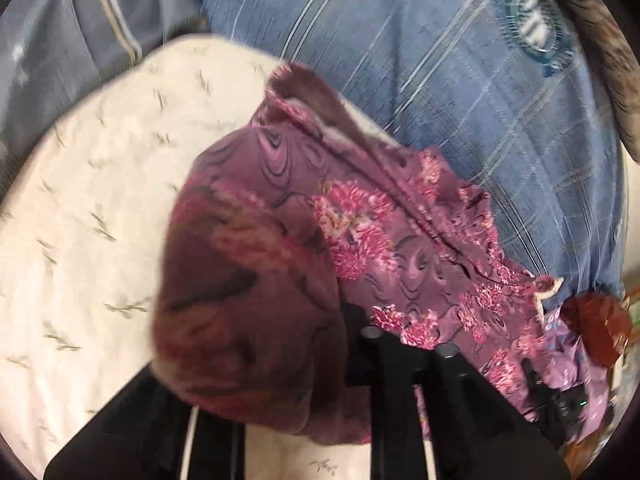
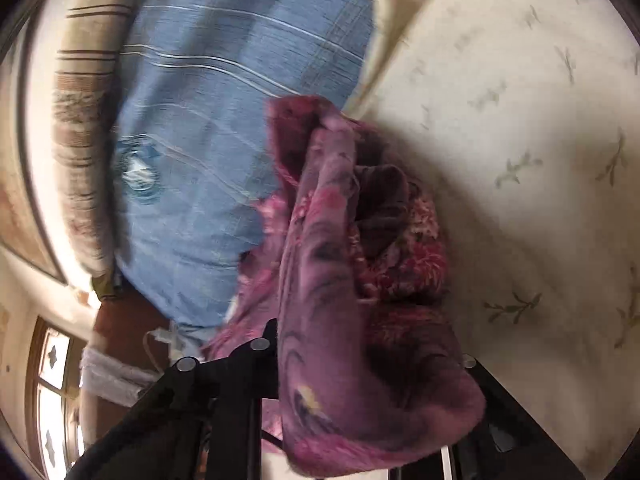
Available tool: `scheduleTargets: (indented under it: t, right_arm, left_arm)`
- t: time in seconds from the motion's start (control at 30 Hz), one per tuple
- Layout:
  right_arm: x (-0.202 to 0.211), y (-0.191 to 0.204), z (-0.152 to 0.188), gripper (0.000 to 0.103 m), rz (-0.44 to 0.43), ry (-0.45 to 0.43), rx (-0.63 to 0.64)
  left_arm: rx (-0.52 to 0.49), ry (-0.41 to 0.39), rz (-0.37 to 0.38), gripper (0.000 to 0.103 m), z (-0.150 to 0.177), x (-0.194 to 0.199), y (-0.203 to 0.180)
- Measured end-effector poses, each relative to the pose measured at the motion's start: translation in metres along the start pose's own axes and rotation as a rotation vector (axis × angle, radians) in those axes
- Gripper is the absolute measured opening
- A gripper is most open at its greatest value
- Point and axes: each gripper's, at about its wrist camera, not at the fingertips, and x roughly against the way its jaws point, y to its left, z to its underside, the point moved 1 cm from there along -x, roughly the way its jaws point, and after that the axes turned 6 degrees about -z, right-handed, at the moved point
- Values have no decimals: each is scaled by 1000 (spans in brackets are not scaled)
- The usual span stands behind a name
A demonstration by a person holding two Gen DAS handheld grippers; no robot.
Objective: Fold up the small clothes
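Note:
A purple garment with pink flowers (image 1: 320, 240) hangs bunched in front of my left gripper (image 1: 304, 392), draped over its fingers so the tips are hidden; the jaws appear shut on the cloth. In the right wrist view the same garment (image 2: 360, 280) drapes over my right gripper (image 2: 360, 400), which also appears shut on it, tips hidden. The cloth is held above a cream bedsheet (image 1: 80, 240) with a small leaf print. The other gripper shows at the garment's far end in the left wrist view (image 1: 560, 400).
A blue checked pillow (image 1: 460, 80) lies beside the garment, also in the right wrist view (image 2: 208, 140). A grey cloth (image 1: 60, 40) lies at the far left. A brown striped cushion (image 2: 84, 100) and a window (image 2: 52, 392) are at the left.

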Motion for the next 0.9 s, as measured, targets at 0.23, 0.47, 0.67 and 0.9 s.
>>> scheduleTargets:
  t: [0.23, 0.47, 0.67, 0.9]
  right_arm:
    - [51, 43, 25, 18, -126, 28, 76]
    - [134, 15, 79, 19, -183, 115, -11]
    - [151, -53, 106, 35, 141, 206, -81]
    - [188, -28, 90, 39, 237, 148, 37]
  left_arm:
    - [-11, -56, -4, 6, 38, 58, 15]
    - [-100, 39, -2, 6, 120, 98, 52]
    - [-188, 96, -87, 12, 151, 75, 58]
    - [-316, 8, -156, 15, 160, 96, 36]
